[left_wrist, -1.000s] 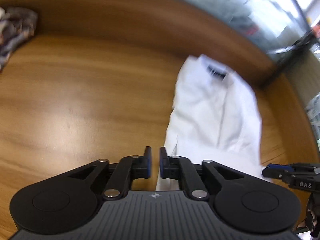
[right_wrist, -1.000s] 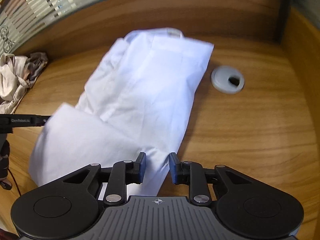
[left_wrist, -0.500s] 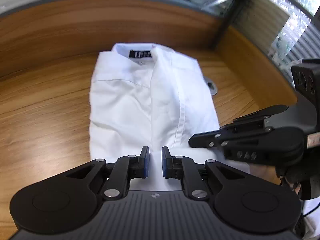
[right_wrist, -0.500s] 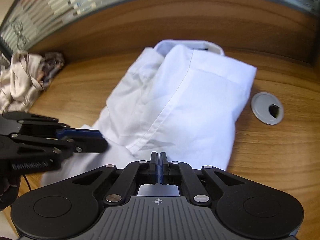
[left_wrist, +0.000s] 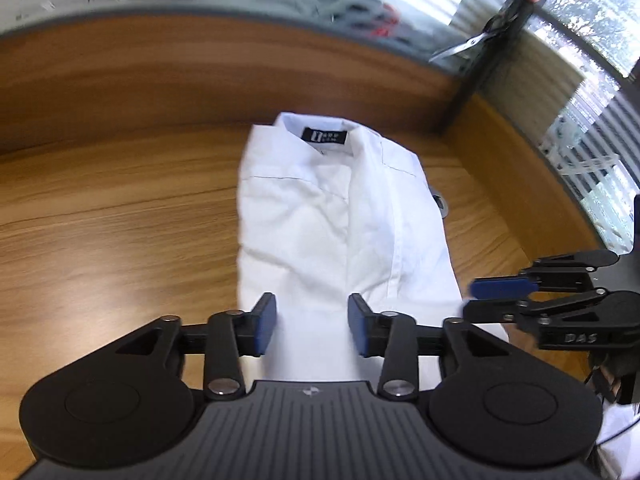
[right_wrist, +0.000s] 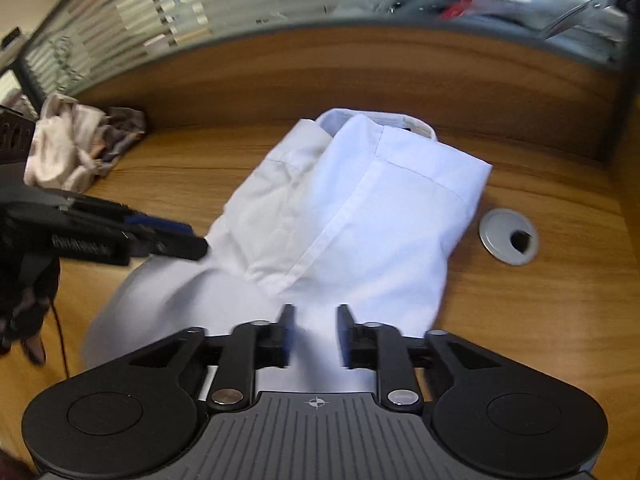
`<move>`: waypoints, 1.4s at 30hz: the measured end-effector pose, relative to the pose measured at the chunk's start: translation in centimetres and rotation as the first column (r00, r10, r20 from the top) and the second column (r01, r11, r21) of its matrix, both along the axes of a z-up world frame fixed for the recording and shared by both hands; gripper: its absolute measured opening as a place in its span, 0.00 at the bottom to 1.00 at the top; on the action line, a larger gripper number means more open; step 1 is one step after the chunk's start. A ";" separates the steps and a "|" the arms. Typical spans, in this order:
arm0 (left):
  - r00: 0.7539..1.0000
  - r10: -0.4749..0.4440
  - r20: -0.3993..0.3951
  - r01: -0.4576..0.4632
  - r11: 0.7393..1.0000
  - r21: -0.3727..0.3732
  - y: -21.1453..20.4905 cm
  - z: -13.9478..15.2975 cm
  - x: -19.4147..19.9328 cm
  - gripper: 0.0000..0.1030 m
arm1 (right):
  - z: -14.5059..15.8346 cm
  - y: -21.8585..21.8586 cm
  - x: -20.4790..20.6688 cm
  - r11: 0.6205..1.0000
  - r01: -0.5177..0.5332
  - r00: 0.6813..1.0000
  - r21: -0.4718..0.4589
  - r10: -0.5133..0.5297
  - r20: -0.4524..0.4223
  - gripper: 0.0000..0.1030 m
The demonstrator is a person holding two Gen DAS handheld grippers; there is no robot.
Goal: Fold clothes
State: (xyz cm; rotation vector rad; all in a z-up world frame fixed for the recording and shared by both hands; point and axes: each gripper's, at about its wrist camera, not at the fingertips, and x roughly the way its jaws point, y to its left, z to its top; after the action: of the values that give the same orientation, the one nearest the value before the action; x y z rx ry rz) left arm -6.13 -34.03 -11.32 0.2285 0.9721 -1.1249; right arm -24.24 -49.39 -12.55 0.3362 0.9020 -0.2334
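Left wrist view: both tongs, just opening, stand spread over the white shirt [left_wrist: 340, 220].

left wrist cam sits behind the left gripper [left_wrist: 312, 322], pitched down over the desk [left_wrist: 100, 216], close range; right wrist cam same setup behind the right gripper [right_wrist: 314, 334]; both face the rear wall; overlap: white shirt [left_wrist: 340, 224] [right_wrist: 360, 216], grommet [right_wrist: 509, 237], and each view catches the other gripper side-on
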 end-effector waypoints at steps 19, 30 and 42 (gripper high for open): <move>0.975 -0.212 -0.063 0.217 0.973 0.076 8.8 -4.4 -6.4 0.65 | -2.6 8.4 -8.7 0.988 -0.157 0.986 -0.009 0.156 -0.066 0.51; 0.989 -0.138 -0.047 0.140 0.989 0.045 8.3 -4.4 -7.9 0.45 | -3.6 7.7 -8.3 0.968 -0.194 0.978 -0.159 0.177 -0.112 0.21; 0.999 0.009 0.054 -0.006 0.999 -0.053 7.6 -0.6 -9.2 0.19 | 0.4 3.2 -7.8 0.978 -0.181 0.983 -0.101 0.182 -0.006 0.14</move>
State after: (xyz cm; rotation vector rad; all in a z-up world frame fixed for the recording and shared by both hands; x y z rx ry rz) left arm -15.32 -26.39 -11.92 0.2112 0.8936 -1.1310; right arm -32.04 -46.17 -12.17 0.1583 0.9085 -0.1097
